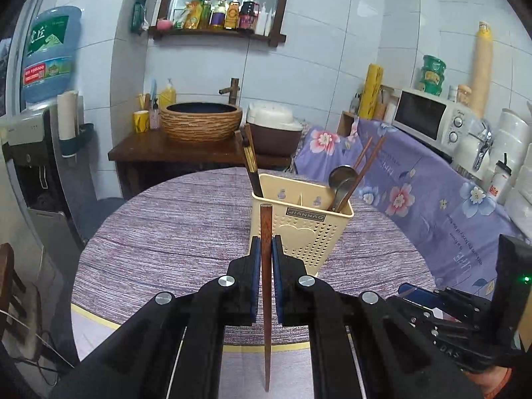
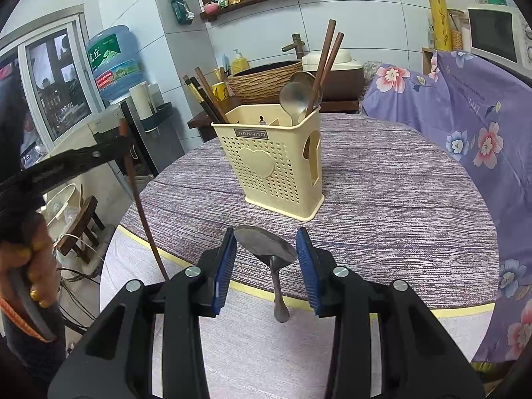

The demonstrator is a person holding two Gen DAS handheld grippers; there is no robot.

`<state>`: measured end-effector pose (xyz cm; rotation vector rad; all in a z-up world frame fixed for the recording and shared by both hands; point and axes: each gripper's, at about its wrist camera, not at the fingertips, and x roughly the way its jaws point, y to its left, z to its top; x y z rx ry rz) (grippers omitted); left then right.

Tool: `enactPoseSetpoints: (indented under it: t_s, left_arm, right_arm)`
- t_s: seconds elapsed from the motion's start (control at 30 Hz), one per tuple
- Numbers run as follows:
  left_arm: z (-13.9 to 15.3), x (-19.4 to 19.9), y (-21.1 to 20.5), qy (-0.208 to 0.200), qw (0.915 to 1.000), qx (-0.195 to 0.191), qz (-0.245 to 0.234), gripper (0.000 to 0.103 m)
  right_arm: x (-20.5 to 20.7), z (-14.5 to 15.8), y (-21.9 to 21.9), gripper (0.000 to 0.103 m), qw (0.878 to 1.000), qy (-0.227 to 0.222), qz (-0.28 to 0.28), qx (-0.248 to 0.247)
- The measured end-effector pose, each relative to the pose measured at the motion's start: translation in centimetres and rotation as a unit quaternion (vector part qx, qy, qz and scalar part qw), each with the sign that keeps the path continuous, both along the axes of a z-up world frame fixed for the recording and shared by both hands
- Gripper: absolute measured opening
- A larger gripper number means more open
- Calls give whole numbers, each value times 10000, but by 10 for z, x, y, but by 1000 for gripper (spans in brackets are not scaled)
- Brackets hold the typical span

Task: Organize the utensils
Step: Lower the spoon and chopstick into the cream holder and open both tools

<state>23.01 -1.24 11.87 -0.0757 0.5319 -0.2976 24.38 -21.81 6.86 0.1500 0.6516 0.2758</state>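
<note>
Clamped in my left tool (image 1: 265, 249), a brown wooden chopstick (image 1: 266, 299) stands nearly upright, its blunt end rising just in front of the cream utensil holder (image 1: 301, 229) on the round tabletop (image 1: 166, 232). My right tool (image 2: 266, 252) grips a metal spoon (image 2: 266, 249) by the bowl between its blue pads (image 2: 307, 266), the handle hanging down toward me above the tabletop's yellow-trimmed edge. Inside the holder, dark chopsticks (image 2: 206, 99) lean from the left compartment, while two spoons (image 2: 296, 96) and a brown chopstick pair (image 2: 324, 66) fill the right. Beyond it, a woven basin (image 1: 201, 121) sits on a wooden counter (image 1: 149, 148).
</note>
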Motion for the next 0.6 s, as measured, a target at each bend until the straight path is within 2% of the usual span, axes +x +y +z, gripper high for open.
enactPoseSetpoints:
  t_s: [0.23, 0.37, 0.47, 0.6]
  left_arm:
    - [-4, 4, 7, 11, 9998, -149, 102, 8]
    - [3, -1, 10, -92, 9998, -157, 79, 8]
    - [21, 3, 10, -195, 9995, -260, -8, 8]
    - [69, 15, 5, -612, 9971, -447, -58, 8]
  right_arm:
    - [-5, 6, 6, 38, 9998, -119, 134, -81]
    - [-4, 9, 8, 38, 9994, -190, 256, -113]
    - [5, 23, 10, 38, 9987, -341, 328, -164]
    - [18, 65, 15, 38, 9951, -882, 352, -276]
